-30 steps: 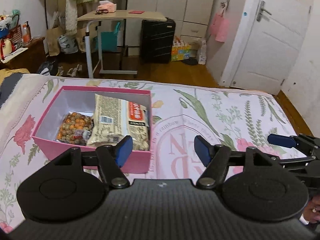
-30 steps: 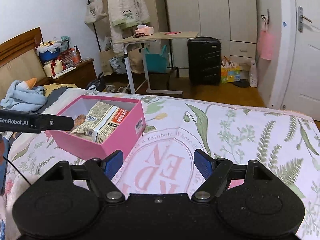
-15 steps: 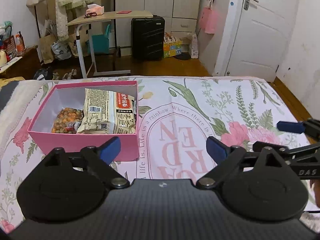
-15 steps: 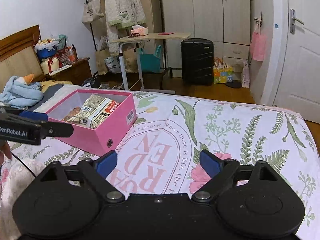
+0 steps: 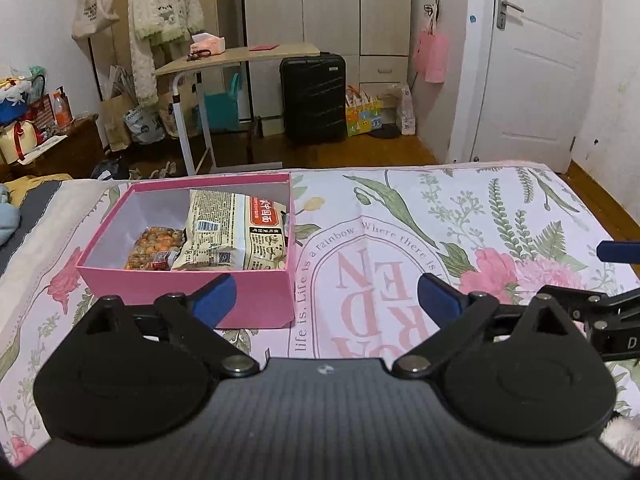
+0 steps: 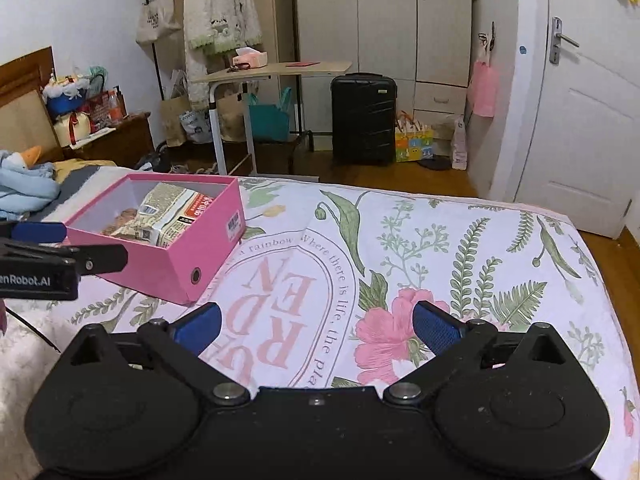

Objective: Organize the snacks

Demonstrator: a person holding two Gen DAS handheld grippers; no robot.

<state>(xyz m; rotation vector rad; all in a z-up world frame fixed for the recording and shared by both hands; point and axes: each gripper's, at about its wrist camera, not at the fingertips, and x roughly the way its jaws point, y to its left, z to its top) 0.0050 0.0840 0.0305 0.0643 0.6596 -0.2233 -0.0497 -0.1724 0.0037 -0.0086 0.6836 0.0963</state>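
Observation:
A pink open box (image 5: pixel 260 300) sits on the flowered bedspread (image 5: pixel 500 216), ahead and left of both grippers. Inside lie a beige noodle packet (image 5: pixel 236 236) with a red label and a small bag of orange-brown nuts (image 5: pixel 154 246). My left gripper (image 5: pixel 325 294) hovers just short of the box's near wall, its jaws opening with nothing between them. My right gripper (image 6: pixel 317 322) hangs over the bedspread to the right of the box (image 6: pixel 176 264), its jaws also opening and holding nothing. Each gripper shows at the edge of the other's view.
A blue goose plush (image 6: pixel 24 176) lies at the head of the bed on the left. Beyond the bed's far edge stand a rolling table (image 5: pixel 240 56), a black suitcase (image 5: pixel 314 96), wardrobes and a white door (image 5: pixel 532 72).
Both grippers' jaws have spread wider. Both have drawn back from the pink box, which now sits farther ahead in each view. The snacks in the box have not moved.

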